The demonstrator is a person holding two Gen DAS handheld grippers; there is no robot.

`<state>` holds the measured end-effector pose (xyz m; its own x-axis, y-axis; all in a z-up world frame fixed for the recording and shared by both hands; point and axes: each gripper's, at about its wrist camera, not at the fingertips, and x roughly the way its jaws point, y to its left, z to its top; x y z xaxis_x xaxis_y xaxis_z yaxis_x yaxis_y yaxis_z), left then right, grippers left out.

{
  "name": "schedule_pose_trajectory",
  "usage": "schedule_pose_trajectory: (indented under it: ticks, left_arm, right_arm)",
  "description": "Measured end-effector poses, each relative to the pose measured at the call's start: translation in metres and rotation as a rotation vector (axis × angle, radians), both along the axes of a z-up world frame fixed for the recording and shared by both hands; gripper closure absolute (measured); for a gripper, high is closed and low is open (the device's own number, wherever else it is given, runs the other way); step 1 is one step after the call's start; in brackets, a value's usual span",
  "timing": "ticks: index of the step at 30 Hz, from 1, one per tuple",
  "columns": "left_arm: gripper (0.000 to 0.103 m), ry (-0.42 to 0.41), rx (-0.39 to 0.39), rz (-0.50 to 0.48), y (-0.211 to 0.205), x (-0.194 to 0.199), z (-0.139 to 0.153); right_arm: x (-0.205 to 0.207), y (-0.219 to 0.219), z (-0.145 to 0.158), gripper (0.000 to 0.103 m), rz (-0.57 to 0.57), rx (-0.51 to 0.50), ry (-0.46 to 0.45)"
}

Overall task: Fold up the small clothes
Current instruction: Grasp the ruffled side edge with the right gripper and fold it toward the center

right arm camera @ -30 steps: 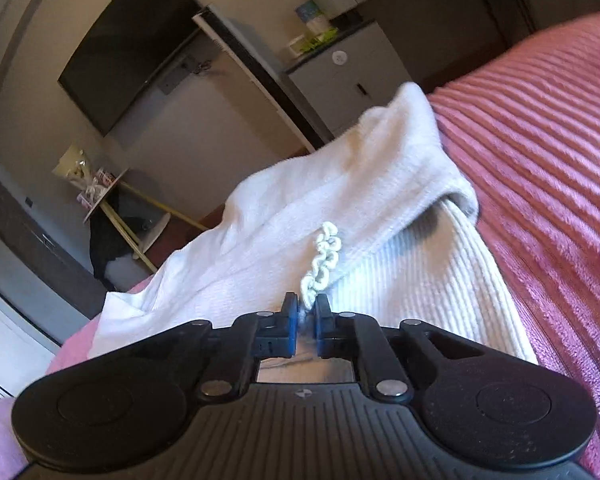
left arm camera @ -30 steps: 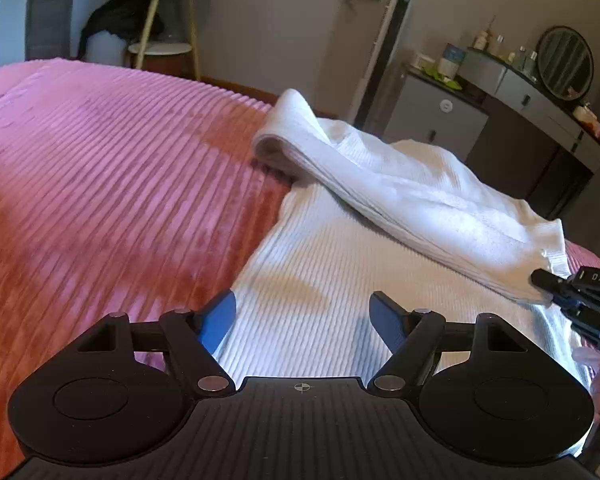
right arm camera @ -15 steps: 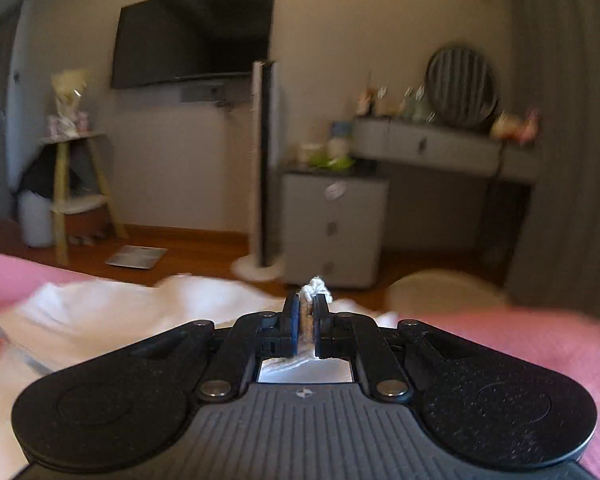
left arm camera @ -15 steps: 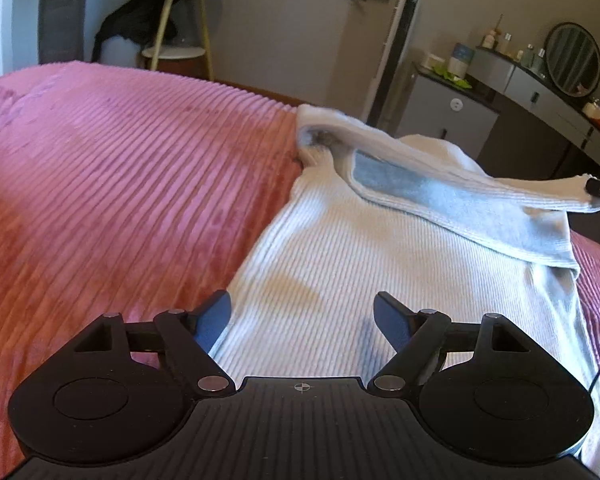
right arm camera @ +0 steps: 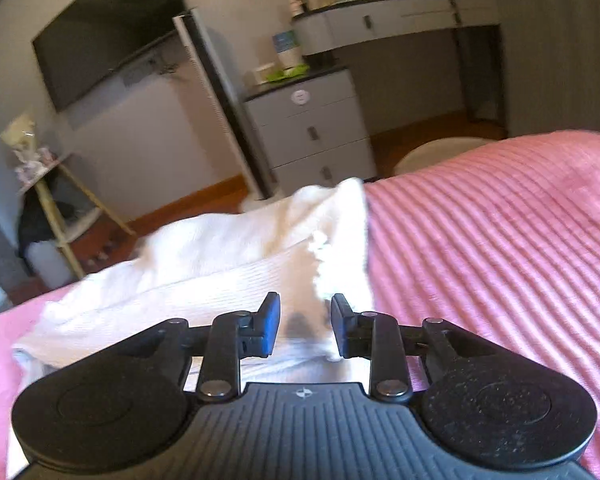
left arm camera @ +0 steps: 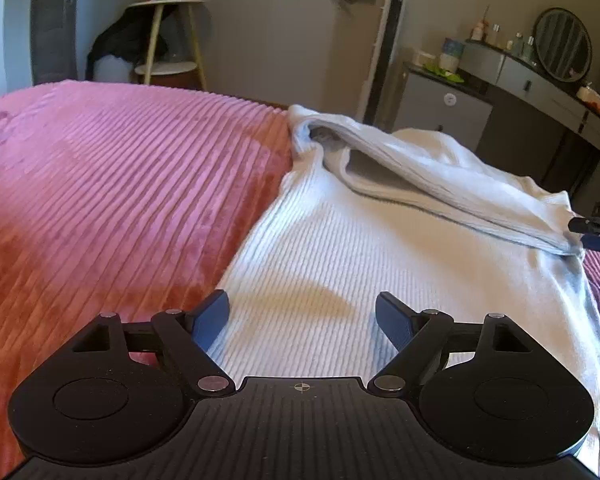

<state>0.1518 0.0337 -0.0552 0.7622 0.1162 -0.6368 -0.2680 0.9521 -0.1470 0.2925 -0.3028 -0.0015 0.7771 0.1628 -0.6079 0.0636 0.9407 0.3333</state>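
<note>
A white ribbed knit garment (left arm camera: 340, 248) lies on the pink bed, its far part folded over toward the right. It also shows in the right wrist view (right arm camera: 228, 256), with a frilly trim (right arm camera: 320, 264) at its right edge. My left gripper (left arm camera: 302, 316) is open and empty, low over the garment's near left edge. My right gripper (right arm camera: 305, 320) is open, just above the folded edge with the trim lying between its fingers. Its fingertips (left arm camera: 592, 232) show at the right edge of the left wrist view, beside the folded corner.
The pink ribbed bedspread (left arm camera: 120, 184) spreads to the left of the garment and to its right (right arm camera: 500, 240). Beyond the bed stand a grey drawer unit (right arm camera: 312, 128), a dressing table (left arm camera: 540, 84) and a small round side table (left arm camera: 168, 36).
My right gripper carried the garment's edge across to the right, lowered it and opened, letting the fabric go. The fold now lies flatter. My left gripper stayed open and hardly moved.
</note>
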Motion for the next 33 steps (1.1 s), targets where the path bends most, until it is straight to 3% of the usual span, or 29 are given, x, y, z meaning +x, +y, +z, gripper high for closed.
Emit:
schedule_pose_trajectory:
  ticks: [6,8,15,16,17,23,26,29,33]
  left_arm:
    - [0.016,-0.01,0.007,-0.009,-0.003,0.0,-0.003]
    - [0.016,-0.013,0.018,-0.015,-0.005,0.0,-0.004]
    - [0.016,-0.019,0.007,-0.034,-0.008,0.001,-0.006]
    - [0.016,-0.02,0.009,-0.035,-0.009,0.001,-0.006]
    - [0.016,-0.024,0.009,-0.034,-0.008,0.001,-0.005]
    - [0.016,-0.034,0.001,-0.019,-0.005,0.002,-0.005]
    - [0.016,-0.031,0.017,-0.024,-0.006,0.004,-0.008]
    - [0.016,-0.024,0.038,-0.034,-0.008,0.005,-0.012]
    - [0.015,-0.033,0.023,-0.033,-0.006,0.004,-0.014]
  right_arm:
    - [0.012,0.007,-0.005,0.071,0.05,-0.003,0.034]
    - [0.012,0.006,-0.005,0.083,0.072,0.02,0.019]
    - [0.025,0.011,-0.011,0.082,0.059,-0.015,0.076]
    - [0.026,0.014,-0.01,0.089,0.073,-0.032,0.069]
    - [0.026,0.018,-0.006,0.097,0.085,-0.067,0.053]
    - [0.02,0.043,0.02,0.097,0.091,-0.384,-0.137]
    - [0.026,0.056,0.008,0.096,0.129,-0.513,-0.126]
    - [0.035,0.058,-0.01,0.094,0.154,-0.511,0.023]
    - [0.004,0.045,0.003,0.09,0.073,-0.361,0.005]
